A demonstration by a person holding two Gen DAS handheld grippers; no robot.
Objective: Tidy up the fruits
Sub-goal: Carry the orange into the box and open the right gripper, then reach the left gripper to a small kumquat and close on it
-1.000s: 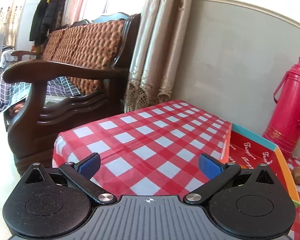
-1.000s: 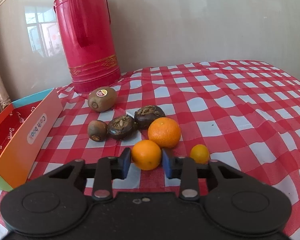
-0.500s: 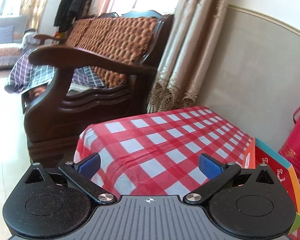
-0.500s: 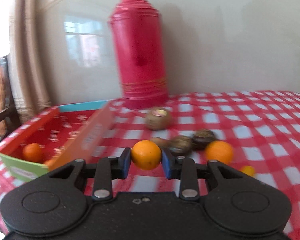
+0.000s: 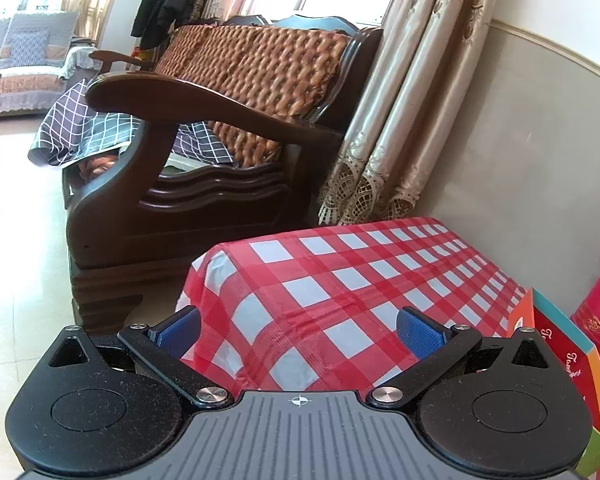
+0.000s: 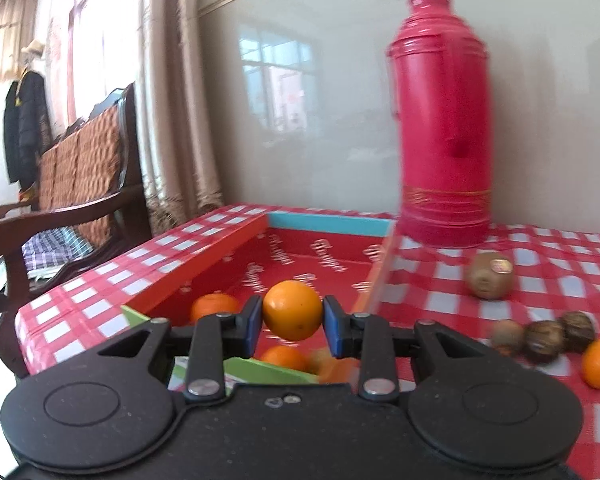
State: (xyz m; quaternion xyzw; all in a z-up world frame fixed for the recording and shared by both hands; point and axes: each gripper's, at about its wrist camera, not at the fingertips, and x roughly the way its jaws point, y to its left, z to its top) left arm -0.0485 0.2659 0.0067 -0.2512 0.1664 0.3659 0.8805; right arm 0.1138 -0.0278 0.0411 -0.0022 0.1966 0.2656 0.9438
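Right gripper [image 6: 293, 322]: clamped on an orange [image 6: 292, 315], now swung from the loose fruit to above the box [image 6: 204, 264].
Box: probably three oranges inside; blurred.
Left gripper [image 5: 298, 330]: wide, empty, left of box.
Meaning: release comes next.

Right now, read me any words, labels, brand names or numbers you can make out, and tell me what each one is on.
White script repeated over the red floor of the box: blurred, not readable.
The same script at the box's edge in the left wrist view, cut off by the frame: not readable.
Round sticker on the kiwi: too blurred to read.
Gold bands on the red thermos: ornament only, no text visible.
The orange in the right gripper: no label.
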